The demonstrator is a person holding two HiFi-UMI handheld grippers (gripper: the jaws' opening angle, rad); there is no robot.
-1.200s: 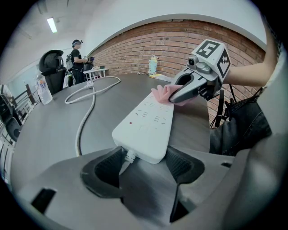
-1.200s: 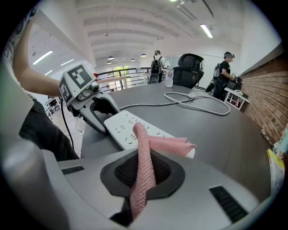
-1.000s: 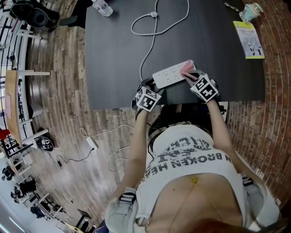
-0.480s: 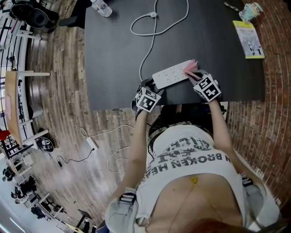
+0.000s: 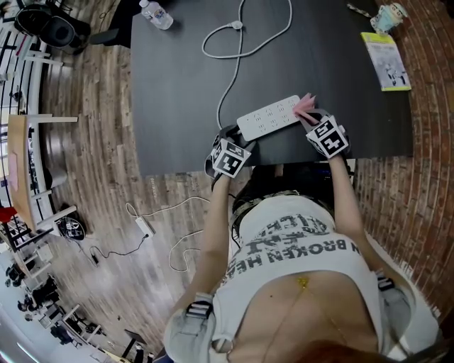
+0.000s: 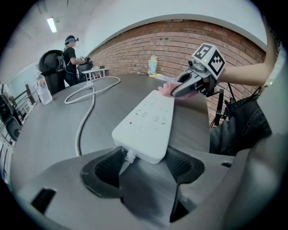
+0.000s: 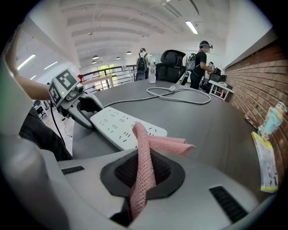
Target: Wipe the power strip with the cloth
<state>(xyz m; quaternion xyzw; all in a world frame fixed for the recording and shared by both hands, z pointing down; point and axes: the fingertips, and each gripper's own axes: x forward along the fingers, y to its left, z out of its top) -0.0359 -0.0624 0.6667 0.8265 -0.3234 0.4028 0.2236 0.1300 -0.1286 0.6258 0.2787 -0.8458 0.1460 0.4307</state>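
A white power strip lies on the black table near its front edge, its white cable running off toward the back. My left gripper is shut on the strip's cable end; in the left gripper view that end sits between the two dark pads. My right gripper is shut on a pink cloth, which rests at the strip's right end. In the right gripper view the cloth rises from the jaws and folds over the strip's near corner.
A water bottle stands at the table's back left. A yellow-green booklet and a small figurine lie at the back right. A brick wall borders the right side. People stand at chairs far behind the table.
My right gripper has slid the cloth rightward along the strip, from over the sockets to its right end. The left gripper has kept its hold on the cable end.
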